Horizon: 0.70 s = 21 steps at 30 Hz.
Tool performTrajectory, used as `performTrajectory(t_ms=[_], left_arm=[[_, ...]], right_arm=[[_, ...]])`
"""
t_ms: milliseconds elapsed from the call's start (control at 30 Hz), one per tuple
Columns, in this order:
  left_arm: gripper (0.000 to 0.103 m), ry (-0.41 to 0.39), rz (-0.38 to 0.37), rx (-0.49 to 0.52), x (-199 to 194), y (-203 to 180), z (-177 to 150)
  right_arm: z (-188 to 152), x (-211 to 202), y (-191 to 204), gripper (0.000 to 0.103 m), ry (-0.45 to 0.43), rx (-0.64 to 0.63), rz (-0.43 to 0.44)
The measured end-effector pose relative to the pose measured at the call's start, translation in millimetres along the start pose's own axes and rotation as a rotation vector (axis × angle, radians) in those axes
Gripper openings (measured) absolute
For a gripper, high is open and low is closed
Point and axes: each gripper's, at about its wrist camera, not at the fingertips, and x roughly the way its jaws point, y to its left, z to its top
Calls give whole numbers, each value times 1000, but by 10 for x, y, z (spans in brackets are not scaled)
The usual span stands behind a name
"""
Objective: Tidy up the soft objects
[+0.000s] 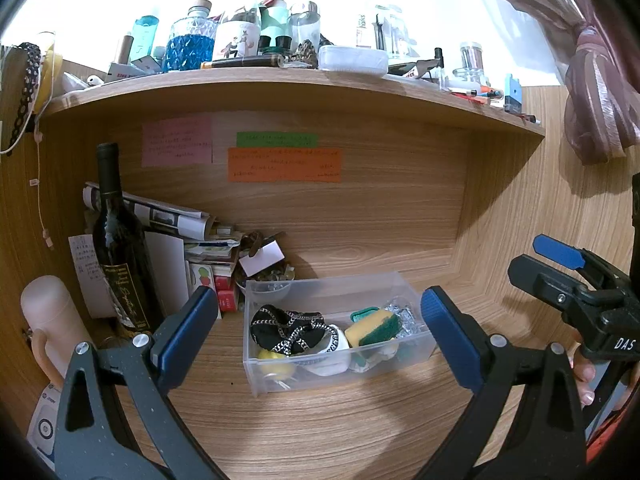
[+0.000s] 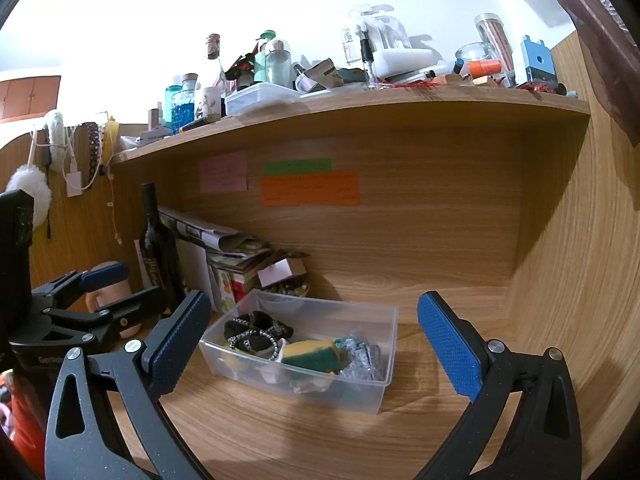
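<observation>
Both of your tools hang spread and empty above the tabletop (image 1: 320, 432), one to each side of the clear plastic bin (image 1: 340, 372). The left tool (image 1: 320, 336) frames the bin between its blue pads, and the right tool (image 2: 316, 344) does the same from the other side. That stance reads as a pause with nothing left loose on the wood.

The soft things sit gathered inside the bin, likely because its low walls keep squashy pieces from rolling off. The bin is thin, translucent and rectangular, resting flat near the back panel. Inside, the black knitted piece (image 1: 286, 330) with silver chain trim lies crumpled at the left. The yellow sponge (image 1: 374, 326) with its coarse green scouring face leans beside it. A crinkled silvery wrap (image 1: 404, 316) fills the right end.
</observation>
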Motion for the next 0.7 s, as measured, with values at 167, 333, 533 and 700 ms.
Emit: performTrajectory(t_ms=[167, 333, 533, 700], left_arm=[[103, -3, 0, 1, 6, -14, 2], [103, -10, 0, 3, 16, -67, 8], [103, -9, -11, 13, 19, -102, -1], [103, -10, -11, 24, 7, -148, -14]], right_arm=[[-1, 2, 5, 103, 1, 1, -1], [-9, 19, 2, 103, 3, -2, 2], [-15, 24, 14, 103, 4, -6, 2], [-12, 22, 19, 103, 4, -5, 2]])
